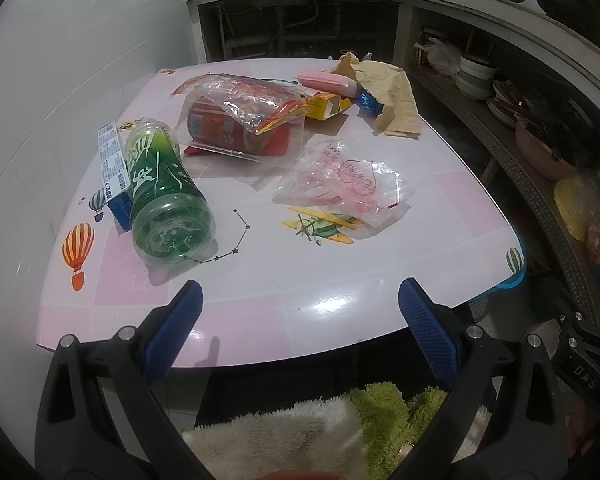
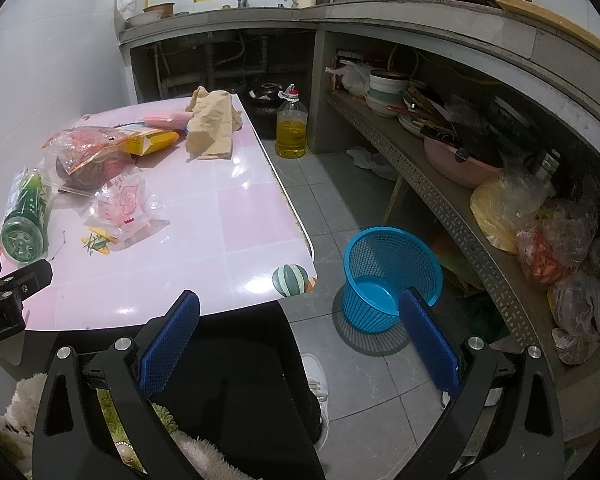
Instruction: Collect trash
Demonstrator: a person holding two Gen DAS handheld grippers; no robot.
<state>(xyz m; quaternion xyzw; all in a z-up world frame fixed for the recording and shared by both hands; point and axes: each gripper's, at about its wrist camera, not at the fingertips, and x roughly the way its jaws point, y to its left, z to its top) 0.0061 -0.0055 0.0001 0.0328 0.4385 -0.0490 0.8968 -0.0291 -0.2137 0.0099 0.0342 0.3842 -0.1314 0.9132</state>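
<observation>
- Pink, glossy table point(image 1: 340, 288) carried all the trash; nothing had gone into the blue basket point(image 2: 388, 276), which stood on the floor just off the table's right near corner and looked bare inside.
- Left gripper point(image 1: 300, 320) hung over the near table edge, jaws spread wide, nothing between them.
- Right gripper point(image 2: 300, 328) sat off the table corner, above the person's dark trouser leg, jaws likewise parted and bare; the basket lay just ahead and right of it.
- Green bottle point(image 1: 160, 196) lay on its side, ahead and left of the left jaws, base toward them, long axis running away and slightly left.
- Clear wrapper point(image 1: 348, 184) with pink print lay flat ahead and slightly right.
- Farther back: a red can in clear plastic point(image 1: 236, 120), a yellow carton point(image 1: 324, 106), crumpled brown paper point(image 1: 392, 92).
- Judgement: left hand was nearer the bottle; gripping across its body would mean closing crosswise to that axis.
</observation>
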